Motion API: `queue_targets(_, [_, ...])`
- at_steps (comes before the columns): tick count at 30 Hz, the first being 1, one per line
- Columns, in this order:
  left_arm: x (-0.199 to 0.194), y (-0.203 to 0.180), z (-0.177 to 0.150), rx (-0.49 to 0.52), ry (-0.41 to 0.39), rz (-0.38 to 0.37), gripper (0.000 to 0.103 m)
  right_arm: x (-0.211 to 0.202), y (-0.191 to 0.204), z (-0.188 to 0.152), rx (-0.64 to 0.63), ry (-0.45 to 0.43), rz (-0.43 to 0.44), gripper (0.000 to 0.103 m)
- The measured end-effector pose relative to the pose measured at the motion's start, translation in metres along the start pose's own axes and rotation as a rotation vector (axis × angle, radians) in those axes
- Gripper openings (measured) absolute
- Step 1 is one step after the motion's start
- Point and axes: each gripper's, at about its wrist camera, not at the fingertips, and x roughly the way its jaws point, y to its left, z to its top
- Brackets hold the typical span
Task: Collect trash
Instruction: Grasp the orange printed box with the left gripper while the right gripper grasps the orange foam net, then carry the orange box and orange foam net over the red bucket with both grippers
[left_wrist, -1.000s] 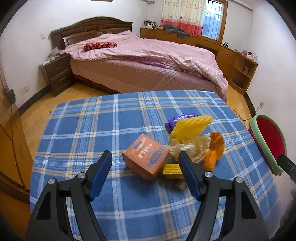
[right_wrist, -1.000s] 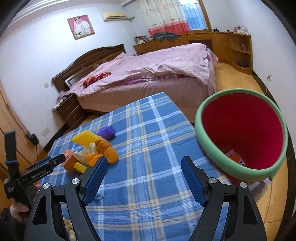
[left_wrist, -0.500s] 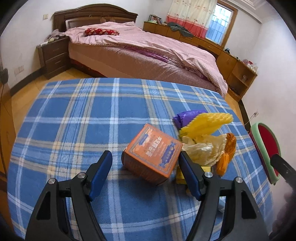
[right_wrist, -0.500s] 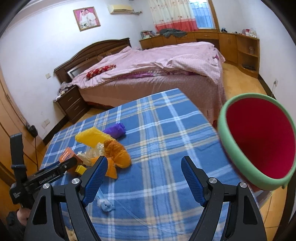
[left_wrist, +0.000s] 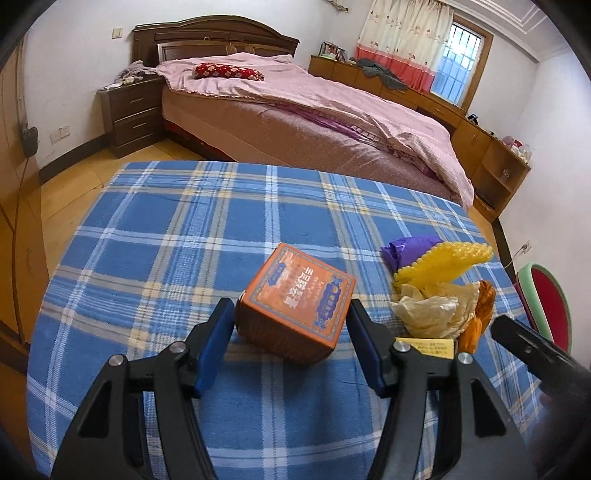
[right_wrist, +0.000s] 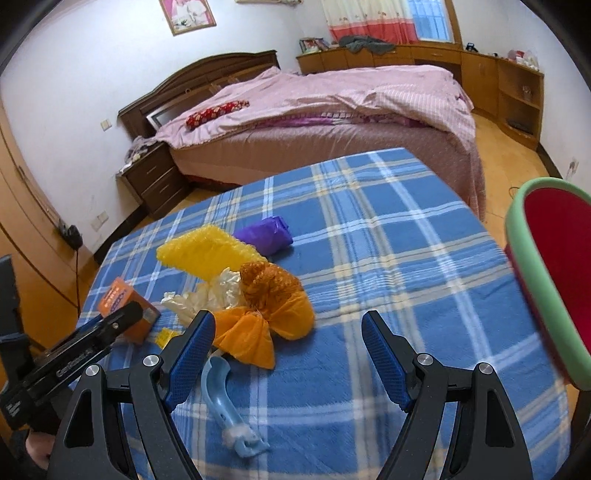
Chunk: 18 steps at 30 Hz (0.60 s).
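At the worktop's (left_wrist: 159, 229) near edge, the left tool (left_wrist: 291, 341) straddles the orange box (left_wrist: 295, 306); its jaws have just been closing, with pads beside the box's sides, contact unclear. The right tool (right_wrist: 288, 354) stands spread wide over a light blue plastic piece (right_wrist: 221, 398) and an orange bag (right_wrist: 266, 314). Behind lie cream wrapping (right_wrist: 207, 291), a yellow sheet (right_wrist: 203, 251) and a purple bag (right_wrist: 264, 236). A red bin (right_wrist: 554, 280) stands off the right edge.

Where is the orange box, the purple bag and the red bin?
orange box (left_wrist: 301, 291), left wrist view, printed top face.
purple bag (right_wrist: 264, 236), right wrist view, its middle.
red bin (right_wrist: 532, 273), right wrist view, green rim.
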Motion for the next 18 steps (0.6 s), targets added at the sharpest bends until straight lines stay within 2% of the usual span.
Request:
queue_targets(5, [0.000,0.005,-0.001,-0.016,0.003,0.000,0.062,0.020,0.004,0.003,-0.040,0.015,-0.017,0.082])
queue_targets(6, [0.001,0.005,0.000,-0.018,0.003,0.000,0.062,0.024,0.003,0.003,-0.035,0.017,-0.008,0.079])
queue_targets(7, [0.001,0.005,0.000,-0.018,0.003,0.000,0.062,0.026,0.001,0.003,-0.030,0.018,0.006,0.064])
queue_targets(10, [0.000,0.005,0.000,-0.017,0.002,0.000,0.062,0.028,-0.004,0.002,-0.008,0.024,0.015,0.041])
queue_targets(13, [0.000,0.005,-0.001,-0.018,0.002,0.000,0.062,0.025,-0.012,0.002,0.031,0.025,0.045,0.032])
queue_targets(17, [0.000,0.005,0.000,-0.017,0.001,0.000,0.062,0.017,-0.015,-0.001,0.038,0.014,0.046,0.028])
queue_targets(18, [-0.001,0.006,0.000,-0.016,-0.001,-0.001,0.062,0.014,-0.016,-0.002,0.045,0.009,0.047,0.024])
